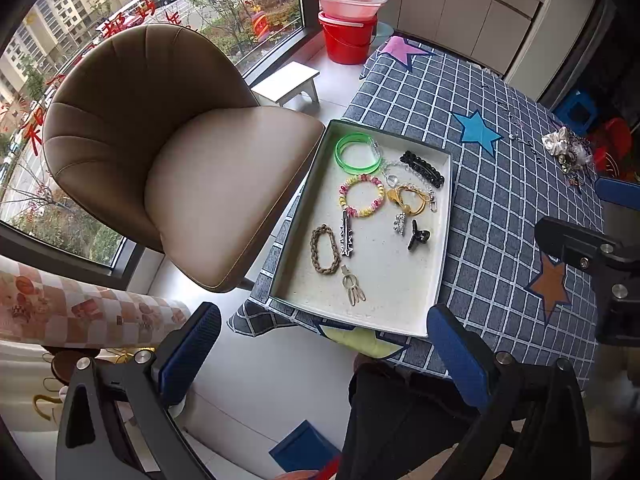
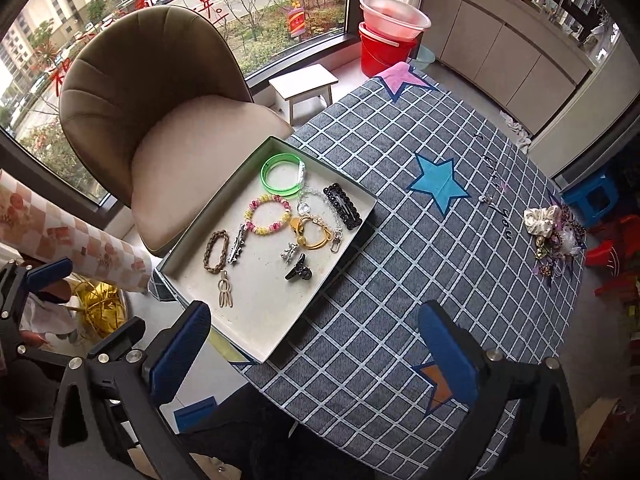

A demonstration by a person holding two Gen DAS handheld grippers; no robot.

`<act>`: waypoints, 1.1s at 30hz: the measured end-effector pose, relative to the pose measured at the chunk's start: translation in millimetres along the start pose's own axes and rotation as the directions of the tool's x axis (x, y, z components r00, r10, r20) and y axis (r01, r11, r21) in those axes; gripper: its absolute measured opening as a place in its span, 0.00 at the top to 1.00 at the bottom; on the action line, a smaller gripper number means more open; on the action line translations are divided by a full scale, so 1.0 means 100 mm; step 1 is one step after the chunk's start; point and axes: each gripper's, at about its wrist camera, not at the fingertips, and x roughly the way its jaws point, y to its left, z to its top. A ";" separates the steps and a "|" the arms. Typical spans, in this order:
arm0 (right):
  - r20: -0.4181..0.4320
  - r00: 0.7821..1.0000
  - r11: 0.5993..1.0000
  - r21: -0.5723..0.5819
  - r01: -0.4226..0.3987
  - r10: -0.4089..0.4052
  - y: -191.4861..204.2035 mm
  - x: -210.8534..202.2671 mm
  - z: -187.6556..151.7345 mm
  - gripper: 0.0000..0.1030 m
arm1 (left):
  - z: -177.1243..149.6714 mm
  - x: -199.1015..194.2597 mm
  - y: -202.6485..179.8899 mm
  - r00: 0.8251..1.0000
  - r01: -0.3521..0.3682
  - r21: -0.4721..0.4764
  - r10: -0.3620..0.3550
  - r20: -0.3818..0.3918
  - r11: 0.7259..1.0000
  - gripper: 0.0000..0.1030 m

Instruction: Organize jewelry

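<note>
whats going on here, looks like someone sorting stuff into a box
A person holding a two-finger gripper in each hand is sorting jewelry. Both the left gripper and the right gripper hang open and empty above the table's checked cloth. The shallow tray already holds bracelets, clips and charms, such as a green bangle and a black claw clip. A small heap of unsorted pieces still lies at the cloth's far side.

Shallow white tray at desk's left edge, one corner overhanging. Inside, laid flat & mostly apart: green bangle at far end, black beaded clip beside it, pink/yellow bead bracelet mid-tray, brown braided band, black claw clip. Tangled jewelry pile at desk's far right.
</note>
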 end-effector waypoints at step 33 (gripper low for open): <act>-0.012 1.000 1.000 -0.013 0.004 -0.004 0.02 0.03 0.02 0.00 | -0.02 -0.06 -0.06 1.000 -0.008 0.006 0.007 0.004 1.000 0.00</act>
